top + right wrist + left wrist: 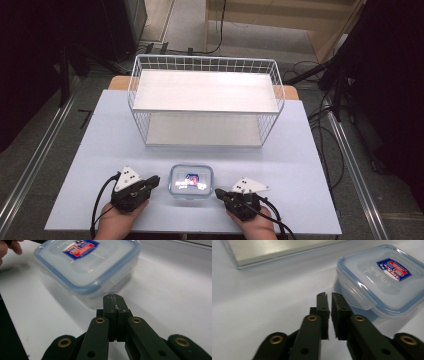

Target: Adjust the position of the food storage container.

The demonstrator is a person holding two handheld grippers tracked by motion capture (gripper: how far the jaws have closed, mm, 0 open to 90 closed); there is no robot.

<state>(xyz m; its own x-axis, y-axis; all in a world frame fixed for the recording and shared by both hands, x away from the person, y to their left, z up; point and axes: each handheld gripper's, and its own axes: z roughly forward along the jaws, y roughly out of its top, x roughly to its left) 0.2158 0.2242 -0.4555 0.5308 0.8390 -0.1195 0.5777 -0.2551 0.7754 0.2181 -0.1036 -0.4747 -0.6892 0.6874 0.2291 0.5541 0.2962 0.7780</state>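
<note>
Nearest the person, the left gripper (pixel 154 181) and right gripper (pixel 220 193) rest low over the pale lilac worktop (pixel 90 165), one each side of the task item. Both are clenched on nothing: in the left gripper view the jaws stand a hair apart w/ no item between; in the right gripper view they meet fully.

Between the two grippers sits a small square clear-plastic food container w/ blue-rimmed snap lid and red/blue label (pixel 191 181). It stands flat on the worktop, lid on, near the front edge, approx. centred. Left gripper tips lie just beside its side latch flap (pixel 357 293); right gripper tips sit just short of a rounded corner (pixel 100 290), not touching.

Handling, est.: rigid thin-wall plastic, prob. light; contents cannot be told. Smooth, glossy walls, so slip risk under a narrow pinch. Lid top too wide and flat for a single gripper. Rec. hold: opposite side walls below the lid rim, one gripper per side, or the protruding latch flaps.

Farther back: white wire basket rack w/ two pale shelf boards (pixel 205 90), well apart from the container.
</note>
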